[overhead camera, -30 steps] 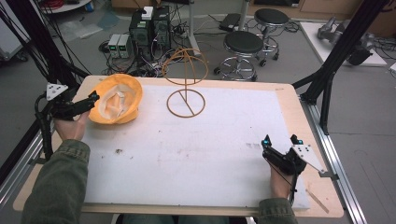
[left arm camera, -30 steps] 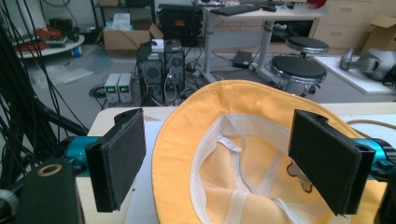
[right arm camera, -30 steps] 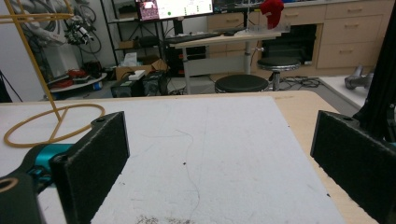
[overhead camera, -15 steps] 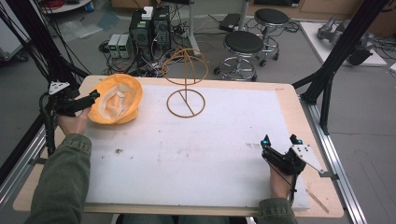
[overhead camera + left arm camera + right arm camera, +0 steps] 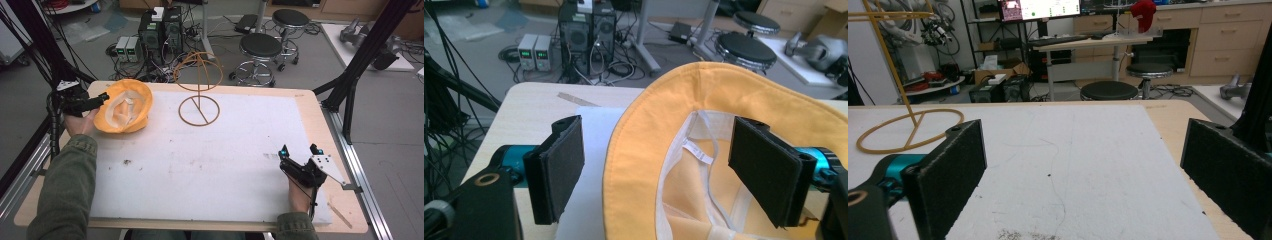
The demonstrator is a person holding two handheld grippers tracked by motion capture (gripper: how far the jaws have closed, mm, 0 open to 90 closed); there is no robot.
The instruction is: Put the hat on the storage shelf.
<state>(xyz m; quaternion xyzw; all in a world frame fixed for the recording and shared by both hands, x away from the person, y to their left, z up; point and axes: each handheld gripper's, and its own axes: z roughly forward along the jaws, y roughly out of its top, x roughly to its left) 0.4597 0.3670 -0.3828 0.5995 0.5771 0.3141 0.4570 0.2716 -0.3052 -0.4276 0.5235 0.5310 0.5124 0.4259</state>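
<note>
left gripper open at yellow hat's rim; right gripper open, rests on table w/ wire stand.

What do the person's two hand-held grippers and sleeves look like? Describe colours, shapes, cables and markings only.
Each gripper has a black body with teal barrels behind two flat, rectangular black jaws faced with dark felt-like pads. The left gripper trails a ribbed black cable; the right gripper carries a grey three-cornered plate. Both sleeves are olive green. No lettering is legible.
</note>
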